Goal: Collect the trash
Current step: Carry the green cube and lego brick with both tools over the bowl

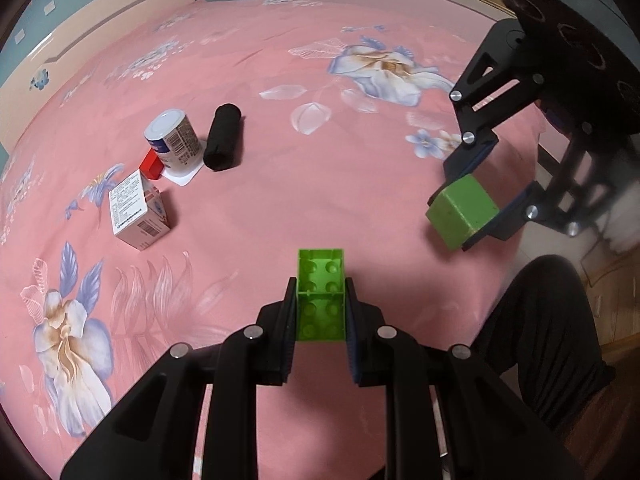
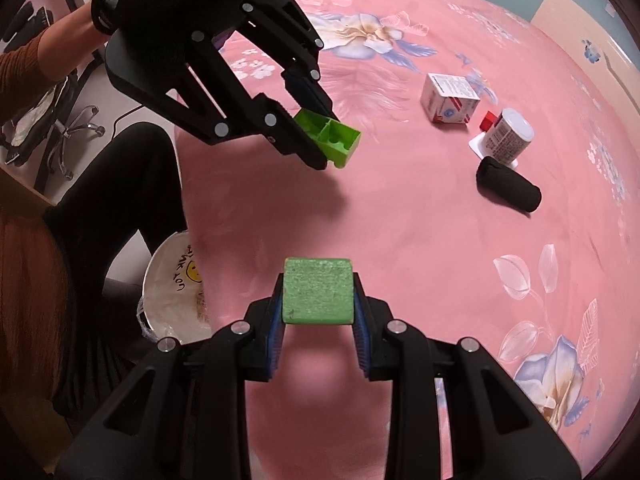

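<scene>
My left gripper (image 1: pixel 321 300) is shut on a bright green toy brick (image 1: pixel 321 294), hollow underside facing the camera; the brick also shows in the right wrist view (image 2: pixel 334 140). My right gripper (image 2: pixel 318 300) is shut on a dull green cube (image 2: pixel 318 292), which also shows at the right of the left wrist view (image 1: pixel 462 210). Both are held above the pink flowered bedspread (image 1: pixel 280 120). Lying on the bed are a white carton (image 1: pixel 136 212), a white can (image 1: pixel 174 140), a small red block (image 1: pixel 152 164) and a black roll (image 1: pixel 224 138).
A bin lined with a white bag with a smiley face (image 2: pixel 176 292) stands on the floor by the bed edge. The person's dark-clad legs (image 1: pixel 540 328) are beside the bed. An office chair (image 2: pixel 52 124) stands behind. A headboard (image 1: pixel 80 32) bounds the bed.
</scene>
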Tool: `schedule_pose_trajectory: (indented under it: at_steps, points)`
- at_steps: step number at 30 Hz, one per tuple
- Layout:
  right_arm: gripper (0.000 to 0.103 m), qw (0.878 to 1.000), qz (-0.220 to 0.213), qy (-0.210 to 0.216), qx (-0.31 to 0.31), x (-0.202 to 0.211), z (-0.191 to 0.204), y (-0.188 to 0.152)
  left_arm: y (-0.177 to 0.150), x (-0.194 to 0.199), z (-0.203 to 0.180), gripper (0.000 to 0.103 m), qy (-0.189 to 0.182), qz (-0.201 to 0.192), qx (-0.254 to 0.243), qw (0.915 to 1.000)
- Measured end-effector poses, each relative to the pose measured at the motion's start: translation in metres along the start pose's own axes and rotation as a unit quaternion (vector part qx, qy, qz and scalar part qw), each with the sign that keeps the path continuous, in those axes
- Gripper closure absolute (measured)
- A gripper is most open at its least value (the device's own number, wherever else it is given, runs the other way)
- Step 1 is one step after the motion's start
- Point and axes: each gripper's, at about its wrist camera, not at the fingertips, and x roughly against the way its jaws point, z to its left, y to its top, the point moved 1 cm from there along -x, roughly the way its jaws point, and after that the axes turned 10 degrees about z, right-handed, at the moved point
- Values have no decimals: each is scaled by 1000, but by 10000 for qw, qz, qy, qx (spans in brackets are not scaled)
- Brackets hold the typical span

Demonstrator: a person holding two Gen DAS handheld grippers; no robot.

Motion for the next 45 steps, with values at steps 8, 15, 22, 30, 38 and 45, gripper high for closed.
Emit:
schedule_pose_trajectory:
  at_steps: [8,15,22,30,38,45]
  points:
    - [72,9999,-46,-36,139,9,37,-13,-25,11,-27,79,-1,-30,-152,9999]
    - [72,9997,-136,26,223,9,75,-25,-51,8,-51,79,-42,70,-219,9997]
    - [72,9992,-177,127,346,0,114,-33,-77,1,-77,79,-162,126,-264,9994]
    - [72,9984,-226,244,454,-11,149,-41,-109,-8,-101,79,-316,216,-260,9989]
    - [72,9976,-153,399,545,-32,176,-46,-142,-28,-124,79,-469,420,-287,9976]
    - [72,9967,-48,527,609,-55,193,-51,-161,-45,-137,79,-621,529,-241,9964]
